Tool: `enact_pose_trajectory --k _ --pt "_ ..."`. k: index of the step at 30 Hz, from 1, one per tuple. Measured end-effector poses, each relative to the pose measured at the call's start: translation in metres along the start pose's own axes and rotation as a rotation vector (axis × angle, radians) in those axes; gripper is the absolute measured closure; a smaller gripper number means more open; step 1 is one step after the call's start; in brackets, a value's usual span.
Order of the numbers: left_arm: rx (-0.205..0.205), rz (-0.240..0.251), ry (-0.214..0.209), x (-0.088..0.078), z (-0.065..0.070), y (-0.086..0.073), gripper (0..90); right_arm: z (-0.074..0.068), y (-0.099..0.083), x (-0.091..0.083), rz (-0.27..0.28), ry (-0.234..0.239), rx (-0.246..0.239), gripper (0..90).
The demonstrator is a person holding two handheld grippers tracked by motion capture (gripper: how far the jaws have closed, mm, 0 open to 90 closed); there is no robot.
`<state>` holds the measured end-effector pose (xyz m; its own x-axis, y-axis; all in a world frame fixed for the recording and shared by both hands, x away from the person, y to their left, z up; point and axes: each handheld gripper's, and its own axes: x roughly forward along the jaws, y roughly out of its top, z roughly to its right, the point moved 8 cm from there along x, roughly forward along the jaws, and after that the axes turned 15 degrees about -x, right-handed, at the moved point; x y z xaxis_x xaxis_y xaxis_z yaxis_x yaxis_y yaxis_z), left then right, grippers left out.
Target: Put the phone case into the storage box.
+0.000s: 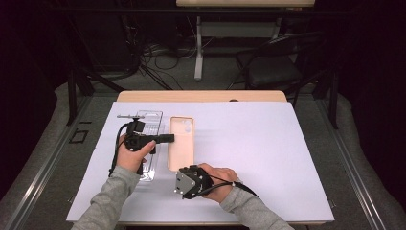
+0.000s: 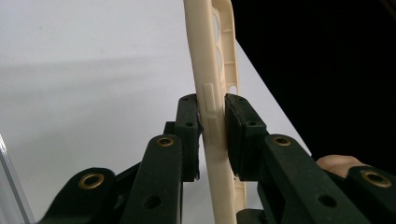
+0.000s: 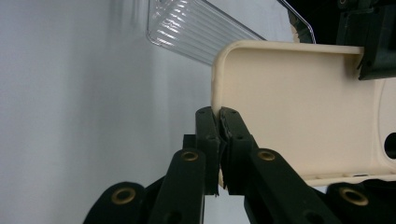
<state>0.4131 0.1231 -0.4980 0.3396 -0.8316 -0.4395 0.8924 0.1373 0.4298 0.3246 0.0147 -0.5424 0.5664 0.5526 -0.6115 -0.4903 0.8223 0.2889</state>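
Two grippers on one cream phone case [image 1: 181,143]

Case lies on the white mat [image 1: 249,143], just right of a clear plastic tray [image 1: 149,125] — left gripper [image 1: 170,138] clamps its side wall, right gripper [image 1: 179,168] pinches its near end.

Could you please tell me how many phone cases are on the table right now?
1. The cream phone case lies on the white table sheet, left of centre, beside a clear plastic tray. The left gripper clamps its side edge, the right gripper its near end.
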Motion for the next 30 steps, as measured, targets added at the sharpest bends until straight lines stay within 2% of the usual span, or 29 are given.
enact_pose_trajectory --k 11,14,18,22,30 --pt "-0.02 -0.011 -0.011 0.001 0.0005 -0.0009 78.4 -0.002 0.0002 0.001 0.004 0.005 0.006 87.9" --pt "-0.04 -0.013 -0.016 0.0012 0.0007 -0.0011 78.7 -0.0021 0.0001 0.0012 0.005 0.007 0.007 87.9" --pt "-0.043 -0.016 -0.021 0.0011 -0.0006 -0.0006 79.0 -0.0019 0.0 0.0015 0.007 0.004 0.011 87.9" --pt "-0.07 -0.016 -0.035 0.0015 -0.0001 -0.0008 79.4 -0.002 0.0001 0.0015 0.009 0.005 0.012 87.8" --pt "-0.084 -0.016 -0.041 0.0013 -0.0013 -0.0006 80.1 -0.0023 -0.0002 0.0013 0.012 0.008 0.018 87.8"
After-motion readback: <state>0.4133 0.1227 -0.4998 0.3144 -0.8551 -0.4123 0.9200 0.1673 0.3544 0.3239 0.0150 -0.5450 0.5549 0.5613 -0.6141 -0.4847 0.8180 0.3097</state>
